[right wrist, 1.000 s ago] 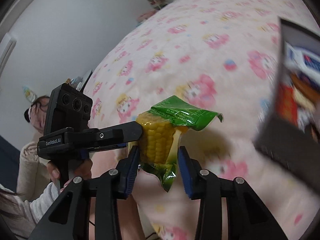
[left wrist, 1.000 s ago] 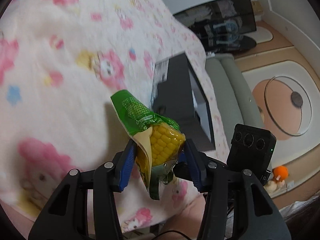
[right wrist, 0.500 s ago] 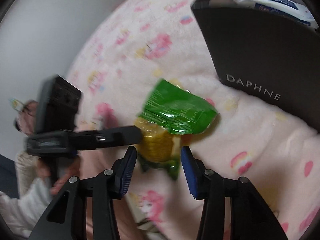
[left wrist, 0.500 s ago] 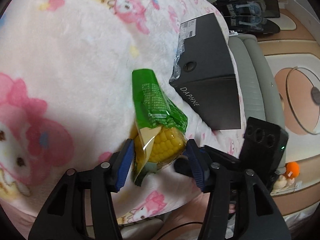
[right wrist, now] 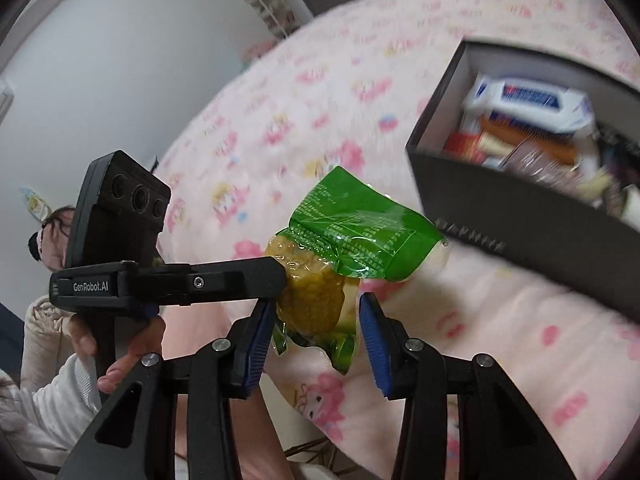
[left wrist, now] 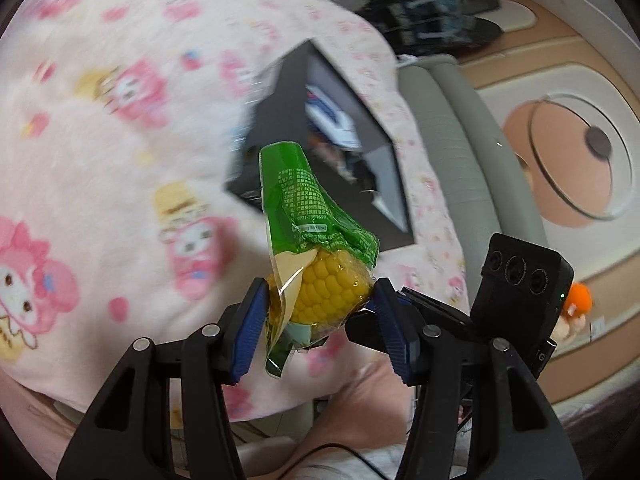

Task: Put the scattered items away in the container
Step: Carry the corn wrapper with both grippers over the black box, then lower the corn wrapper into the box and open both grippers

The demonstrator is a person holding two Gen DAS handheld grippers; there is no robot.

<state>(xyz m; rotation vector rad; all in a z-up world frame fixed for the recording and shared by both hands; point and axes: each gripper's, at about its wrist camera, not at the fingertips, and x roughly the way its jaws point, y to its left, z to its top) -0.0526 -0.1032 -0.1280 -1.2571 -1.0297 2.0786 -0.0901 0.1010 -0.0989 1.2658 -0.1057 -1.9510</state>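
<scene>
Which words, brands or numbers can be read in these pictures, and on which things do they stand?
"GenRobot.AI": white letters on the left gripper, seen by the right wrist.
Green plastic corn packet: fine white print, too small.
Dark cardboard box: pale lettering, blurred.
Blue-and-white pack inside: blurred.

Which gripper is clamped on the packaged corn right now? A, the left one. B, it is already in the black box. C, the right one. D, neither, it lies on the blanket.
A: the left gripper pinches the packaged corn between its blue pads, while the right gripper stands open beside it.
</scene>
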